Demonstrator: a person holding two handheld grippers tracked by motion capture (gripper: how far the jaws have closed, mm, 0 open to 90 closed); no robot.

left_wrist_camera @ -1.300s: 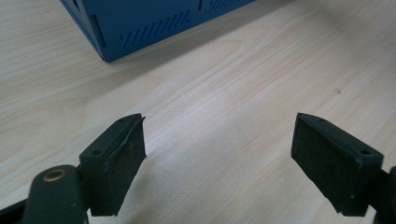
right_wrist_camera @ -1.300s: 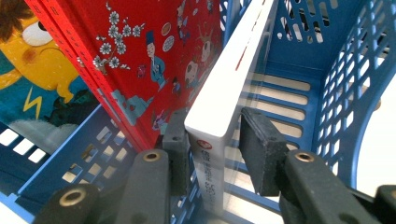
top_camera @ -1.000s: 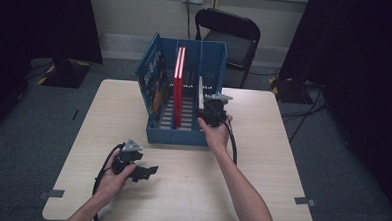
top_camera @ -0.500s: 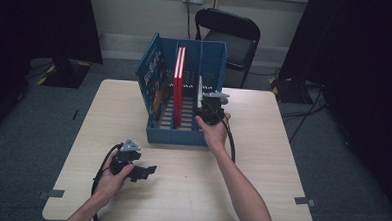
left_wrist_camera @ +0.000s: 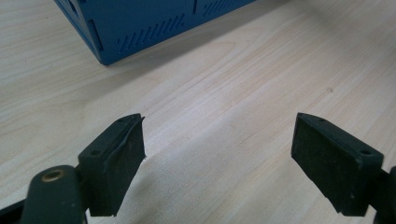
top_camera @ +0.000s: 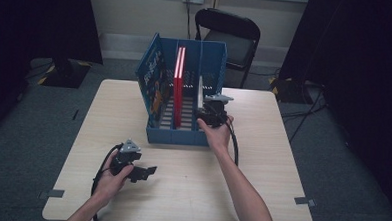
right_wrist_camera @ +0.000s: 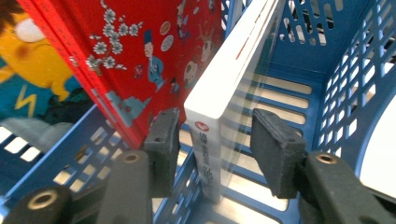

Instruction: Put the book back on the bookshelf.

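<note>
**White book between the right jaws, grip loosened**

The right gripper (top_camera: 207,112) sits at the near right corner of the blue rack (top_camera: 213,61), its jaws pointing into the rack's right-hand slot. In the right gripper view (right_wrist_camera: 215,154) the white book (right_wrist_camera: 233,79) stands upright between the two pads, spine toward the camera. The jaws have just been opening — a gap shows on each side of the book, so the pads (right_wrist_camera: 280,154) no longer press it and the book rests on the rack's slatted floor on its own. Just left of the left jaw stands the red book (right_wrist_camera: 140,56), its patterned cover leaning close to the white one; beyond it lies a yellow-and-teal cover (right_wrist_camera: 32,74) in the next slot. To the jaws' right is the rack's perforated side wall.

The left gripper (top_camera: 149,171) rests low over the table (top_camera: 260,193), well back from the rack and apart from the other hand. Its jaws stand wide apart with nothing between them — bare wood ahead (left_wrist_camera: 219,135), and the rack's blue corner (left_wrist_camera: 107,42) farther off, up and to the left.
</note>
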